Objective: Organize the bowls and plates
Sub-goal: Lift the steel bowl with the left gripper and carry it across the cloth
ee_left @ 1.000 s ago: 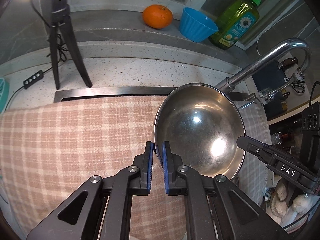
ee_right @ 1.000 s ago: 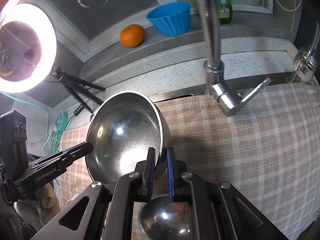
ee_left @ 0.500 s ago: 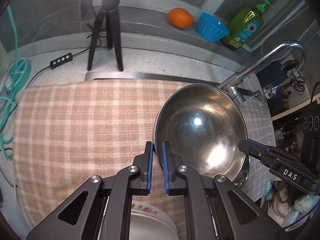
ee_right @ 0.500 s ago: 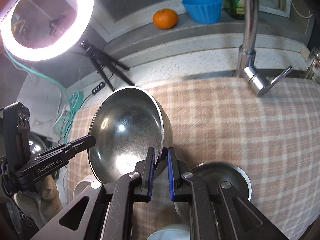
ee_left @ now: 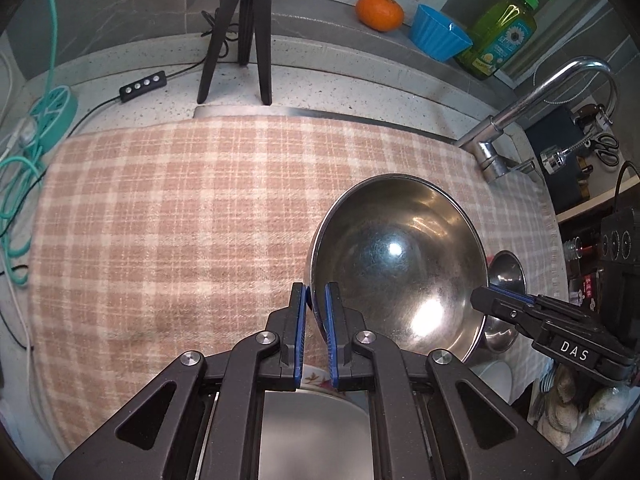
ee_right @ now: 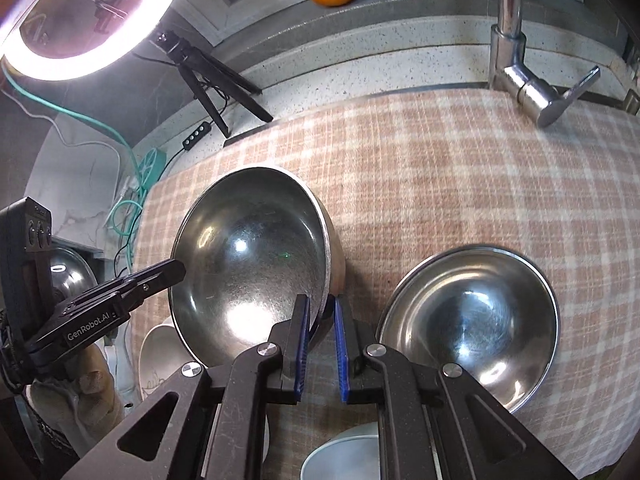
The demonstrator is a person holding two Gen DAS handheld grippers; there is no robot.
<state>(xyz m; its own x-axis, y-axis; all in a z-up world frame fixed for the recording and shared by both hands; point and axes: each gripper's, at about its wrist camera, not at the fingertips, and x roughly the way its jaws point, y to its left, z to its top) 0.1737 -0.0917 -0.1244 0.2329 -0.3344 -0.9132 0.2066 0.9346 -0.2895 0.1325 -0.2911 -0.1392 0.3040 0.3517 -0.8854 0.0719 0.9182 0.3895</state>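
Observation:
A large steel bowl [ee_left: 400, 264] [ee_right: 252, 264] is held by its rim between both grippers above the checked cloth [ee_left: 180, 220]. My left gripper [ee_left: 315, 300] is shut on its near-left rim. My right gripper [ee_right: 320, 312] is shut on the opposite rim, and it shows in the left wrist view [ee_left: 532, 316]. The left gripper shows in the right wrist view [ee_right: 108, 300]. A second steel bowl [ee_right: 468, 332] rests on the cloth to the right, partly hidden behind the held bowl in the left wrist view [ee_left: 506, 276]. A flowered plate [ee_left: 316, 380] lies under the left gripper.
A faucet [ee_left: 536, 116] [ee_right: 516, 40] stands at the sink's far right. A tripod [ee_left: 244, 28] with a ring light [ee_right: 80, 12], an orange [ee_left: 380, 12], a blue cup [ee_left: 438, 36] and a soap bottle [ee_left: 502, 36] are at the back. White dishes [ee_right: 160, 356] [ee_right: 340, 456] lie near the front.
Both grippers have pulled back toward me with the large bowl, away from the faucet. The second steel bowl and the flowered plate have come further into view.

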